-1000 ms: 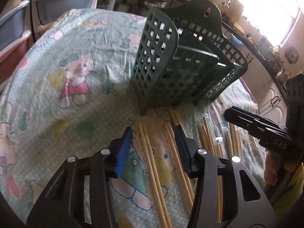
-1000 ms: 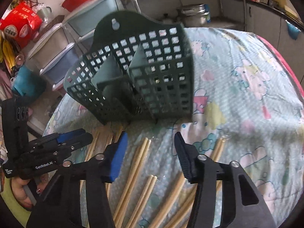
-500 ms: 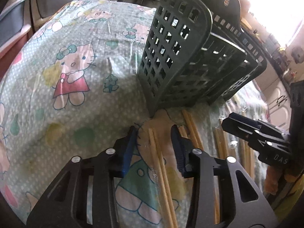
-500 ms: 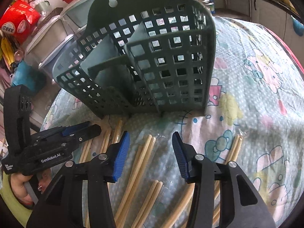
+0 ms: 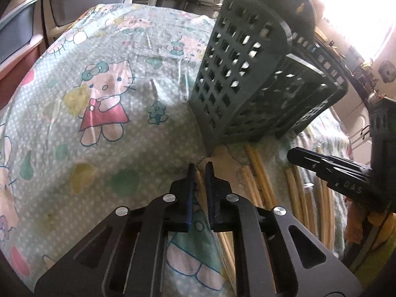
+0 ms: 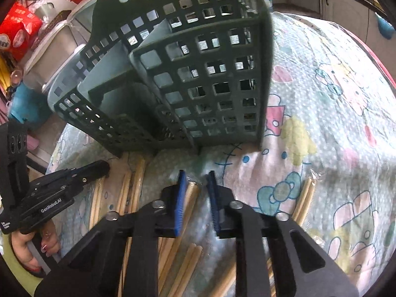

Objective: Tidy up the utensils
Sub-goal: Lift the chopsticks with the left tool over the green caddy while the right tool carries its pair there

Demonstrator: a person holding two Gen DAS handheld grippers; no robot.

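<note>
In front of the dark green perforated plastic utensil basket (image 5: 250, 79), the left gripper (image 5: 200, 170) is pinching a wrapped pair of wooden chopsticks (image 5: 201, 185) between nearly shut jaws, while the right gripper (image 6: 195, 180) is straddling another wrapped chopstick pair (image 6: 190, 198) with jaws partly open.

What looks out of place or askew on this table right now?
The wrapped chopstick pairs lie scattered across the tablecloth in front of the green utensil caddy, at differing angles, none inside it. The caddy itself stands upright.

Dark green utensil basket (image 6: 188, 79) with a square-hole grid pattern. Pale tan wooden chopsticks (image 5: 257, 165). Mint, white-dotted tablecloth (image 5: 118, 128) with pink cartoon-cat print; black grippers with blue pads (image 6: 179, 203).
</note>
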